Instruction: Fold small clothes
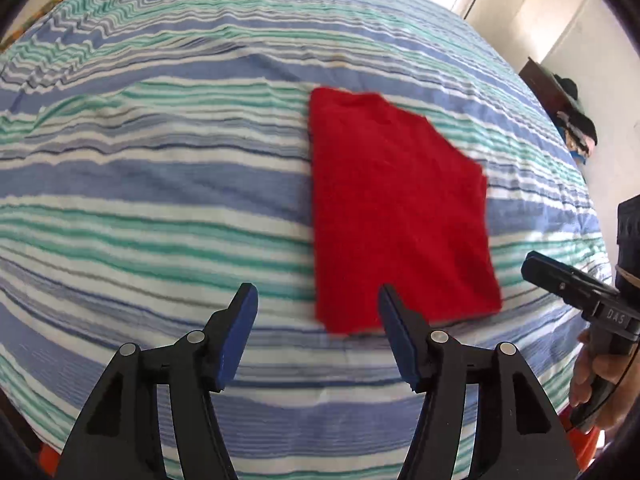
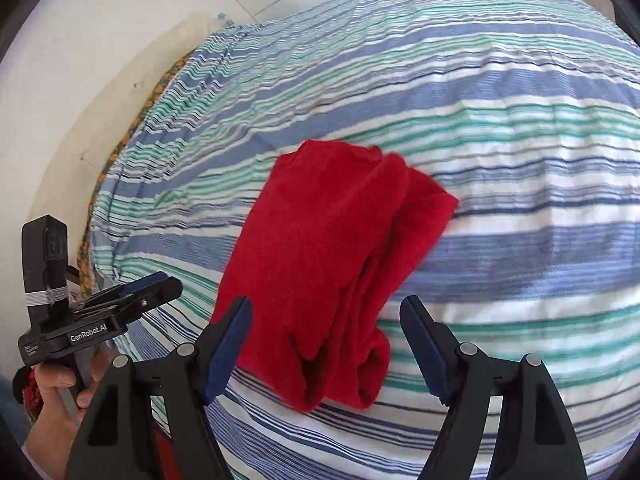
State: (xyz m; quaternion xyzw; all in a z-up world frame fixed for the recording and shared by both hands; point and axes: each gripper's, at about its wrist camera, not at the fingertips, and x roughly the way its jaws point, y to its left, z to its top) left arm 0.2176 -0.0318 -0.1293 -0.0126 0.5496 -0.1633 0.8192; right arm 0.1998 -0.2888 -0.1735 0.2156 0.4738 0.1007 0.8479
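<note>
Both tongs — left tongs [image 1: 318, 300] and right tongs [image 2: 326, 312] — stood spread, pinching nothing, just above the red garment [image 1: 396, 208], folded on the striped bed [image 1: 160, 184]. Probably best next: square its rumpled near edge gently.

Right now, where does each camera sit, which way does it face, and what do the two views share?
Left wrist: on the left gripper, looking down at the striped bed cover with the red garment right of centre; the person's right hand shows.
Right wrist: on the right gripper, looking down over the folded garment; the left hand shows.
Shared: garment, cover, both grippers open and empty.
</note>
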